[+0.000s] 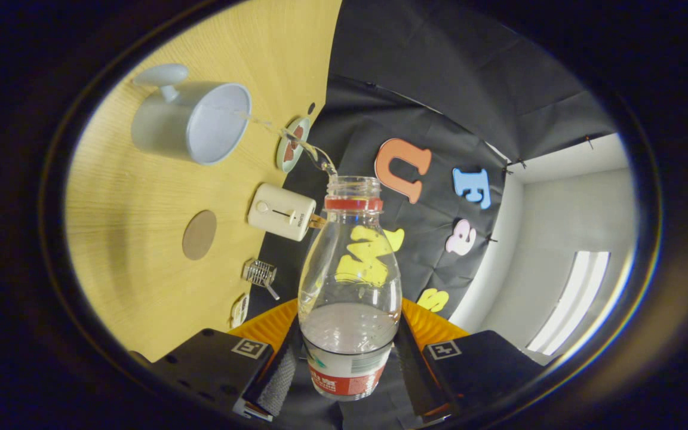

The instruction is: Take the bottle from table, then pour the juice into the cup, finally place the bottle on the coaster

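I have the gripper (347,358) rolled over on its side, so the table (141,239) stands like a wall off to one side of my view and the booth's black cloth takes the other. Both fingers press on the bottle (350,286), one against each side of its lower body near the red and white label, so the grip is narrow and firm around it. The bottle is clear plastic with a red ring at its neck and no cap on; it points forward, away from the fingers, with its open mouth toward the table. A shallow pool of clear liquid sits in the part of the bottle nearest the fingers. From the mouth a thin stream (296,143) of that liquid arcs across to the cup (192,122), a pale grey-blue cup with a white inside and a handle on its far side, standing on the table well beyond the bottle's mouth. The stream reaches the rim of the cup. Near the cup, at the table's edge, lies a small round coaster (289,149) with a pale green rim and a red pattern, and the stream passes in front of it. Closer to the fingers I see a white box with a slider (281,212), a round brown disc (199,235), and a small metal mesh piece (260,273), all well apart from the cup.
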`<move>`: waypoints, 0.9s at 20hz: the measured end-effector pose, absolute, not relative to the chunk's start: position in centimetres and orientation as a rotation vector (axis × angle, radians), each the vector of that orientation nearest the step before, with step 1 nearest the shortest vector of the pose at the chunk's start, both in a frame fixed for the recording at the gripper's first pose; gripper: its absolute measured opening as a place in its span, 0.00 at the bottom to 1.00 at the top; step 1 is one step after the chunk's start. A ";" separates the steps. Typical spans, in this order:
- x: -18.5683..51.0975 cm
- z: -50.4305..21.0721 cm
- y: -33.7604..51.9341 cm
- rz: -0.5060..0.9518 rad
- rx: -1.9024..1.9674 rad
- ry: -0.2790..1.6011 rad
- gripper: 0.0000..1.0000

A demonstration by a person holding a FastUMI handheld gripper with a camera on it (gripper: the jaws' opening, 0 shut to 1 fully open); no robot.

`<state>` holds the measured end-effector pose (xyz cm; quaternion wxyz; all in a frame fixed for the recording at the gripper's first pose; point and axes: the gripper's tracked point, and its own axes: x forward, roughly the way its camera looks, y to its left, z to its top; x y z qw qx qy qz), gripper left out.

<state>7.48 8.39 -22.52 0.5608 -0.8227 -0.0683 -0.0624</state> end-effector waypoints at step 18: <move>8.2 -21.9 7.9 -0.181 -2.030 -0.123 0.82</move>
